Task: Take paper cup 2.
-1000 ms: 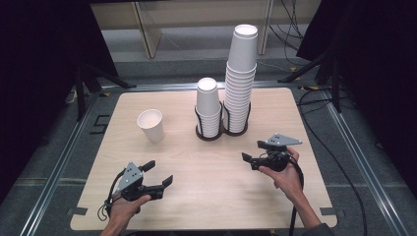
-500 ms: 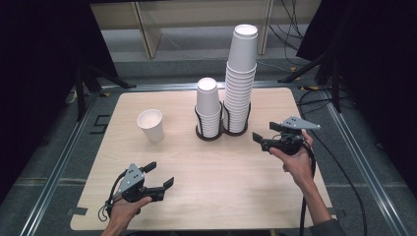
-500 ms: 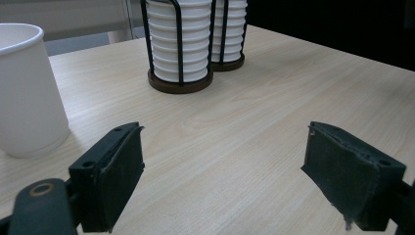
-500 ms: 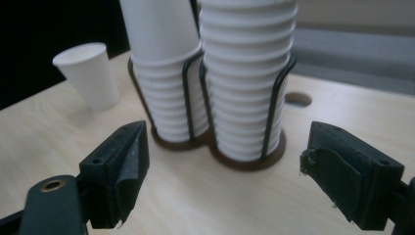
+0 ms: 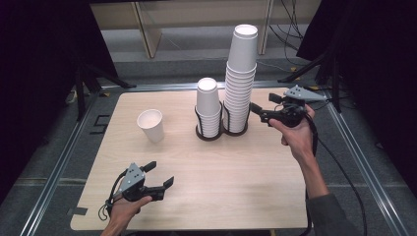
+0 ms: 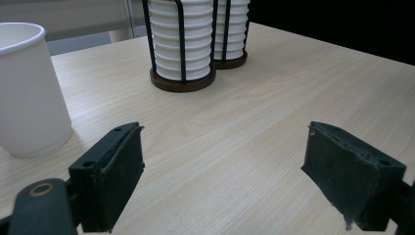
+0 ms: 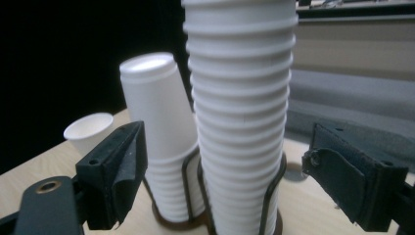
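matt white paper cups (image 5: 240,78) in black wire holder (image 5: 222,129) on pale wood-grain table (image 5: 236,182)

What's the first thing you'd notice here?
The tall cup stack at the back of the table, towering over the short stack beside it. The right gripper hovers, jaws open, right by the tall stack. One single cup stands alone to the left.

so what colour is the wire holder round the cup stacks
Black wire holder on a dark brown base, clearest in the left gripper view.
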`<act>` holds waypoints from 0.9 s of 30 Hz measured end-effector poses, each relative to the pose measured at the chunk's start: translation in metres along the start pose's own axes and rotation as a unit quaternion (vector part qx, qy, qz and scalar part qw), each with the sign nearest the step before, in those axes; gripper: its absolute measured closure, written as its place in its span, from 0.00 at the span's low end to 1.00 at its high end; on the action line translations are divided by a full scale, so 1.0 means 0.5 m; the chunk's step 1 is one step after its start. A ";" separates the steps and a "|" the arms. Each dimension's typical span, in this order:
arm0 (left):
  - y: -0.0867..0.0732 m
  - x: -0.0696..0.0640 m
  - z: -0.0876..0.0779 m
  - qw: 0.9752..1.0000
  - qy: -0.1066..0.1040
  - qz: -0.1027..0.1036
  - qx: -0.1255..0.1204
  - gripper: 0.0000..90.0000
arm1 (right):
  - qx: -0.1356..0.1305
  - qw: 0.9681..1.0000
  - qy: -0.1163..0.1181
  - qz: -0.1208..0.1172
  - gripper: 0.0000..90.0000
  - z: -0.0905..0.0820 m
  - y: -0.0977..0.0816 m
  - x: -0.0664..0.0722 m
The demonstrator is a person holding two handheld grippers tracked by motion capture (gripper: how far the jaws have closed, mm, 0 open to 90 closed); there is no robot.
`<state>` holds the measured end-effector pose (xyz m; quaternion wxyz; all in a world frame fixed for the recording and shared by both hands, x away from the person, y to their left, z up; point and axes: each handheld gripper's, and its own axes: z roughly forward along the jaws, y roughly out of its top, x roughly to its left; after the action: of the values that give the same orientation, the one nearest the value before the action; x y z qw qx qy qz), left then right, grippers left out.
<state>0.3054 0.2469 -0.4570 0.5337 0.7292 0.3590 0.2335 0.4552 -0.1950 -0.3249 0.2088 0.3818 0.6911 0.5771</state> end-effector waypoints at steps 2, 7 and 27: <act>0.000 0.001 0.000 1.000 0.002 -0.004 0.001 0.16 | -0.004 1.000 -0.003 -0.016 0.18 0.006 0.024 -0.001; -0.001 0.003 0.000 1.000 0.001 -0.005 0.000 0.16 | -0.014 1.000 -0.003 -0.022 0.17 0.021 0.079 0.004; -0.001 -0.003 0.003 1.000 -0.005 0.001 0.006 0.16 | -0.016 0.999 -0.022 -0.041 0.17 0.110 0.220 -0.008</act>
<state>0.3052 0.2448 -0.4579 0.5311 0.7337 0.3571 0.2283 0.5292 -0.1585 -0.2338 0.2531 0.3624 0.6923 0.5704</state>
